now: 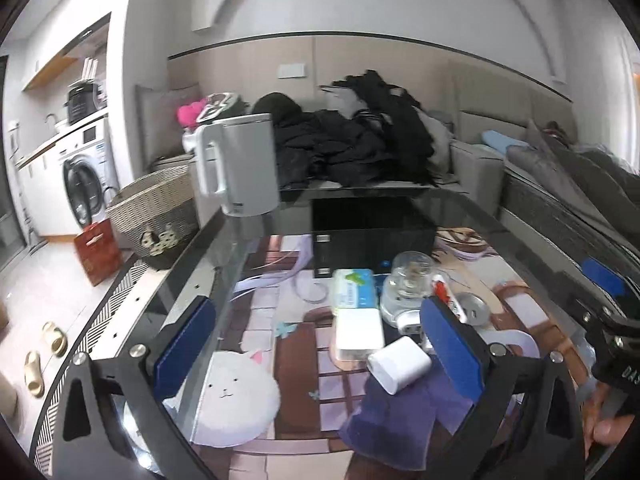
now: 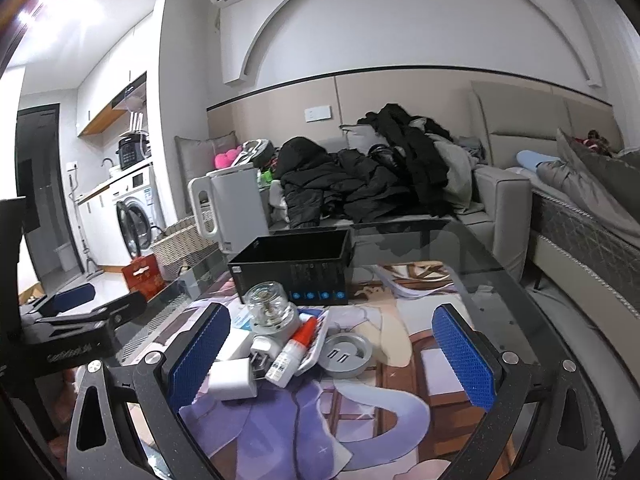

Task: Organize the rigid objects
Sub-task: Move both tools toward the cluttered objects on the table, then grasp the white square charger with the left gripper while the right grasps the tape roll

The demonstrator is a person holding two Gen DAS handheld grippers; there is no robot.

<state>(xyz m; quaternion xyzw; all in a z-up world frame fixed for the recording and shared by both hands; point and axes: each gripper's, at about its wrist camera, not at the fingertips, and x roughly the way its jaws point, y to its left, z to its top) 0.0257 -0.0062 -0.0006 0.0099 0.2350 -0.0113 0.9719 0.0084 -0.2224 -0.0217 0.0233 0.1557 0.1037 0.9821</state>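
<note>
A heap of small rigid items lies on the glass table (image 2: 460,248): a glass jar (image 2: 267,305), a red-capped white bottle (image 2: 294,350), a grey round hub (image 2: 345,355), white chargers (image 2: 233,380), and a tissue pack (image 1: 355,289) over a white power bank (image 1: 359,334). A black open box (image 2: 291,266) stands just behind the heap. My left gripper (image 1: 316,344) is open, hovering over the near side of the heap. My right gripper (image 2: 332,354) is open, with the bottle and hub between its fingers. Neither holds anything.
A white kettle (image 1: 236,164) stands at the table's far left corner. A wicker basket (image 1: 160,208) and a red bag (image 1: 98,252) sit on the floor to the left. A sofa piled with dark clothes (image 2: 372,184) runs behind the table. A printed mat lies under the glass.
</note>
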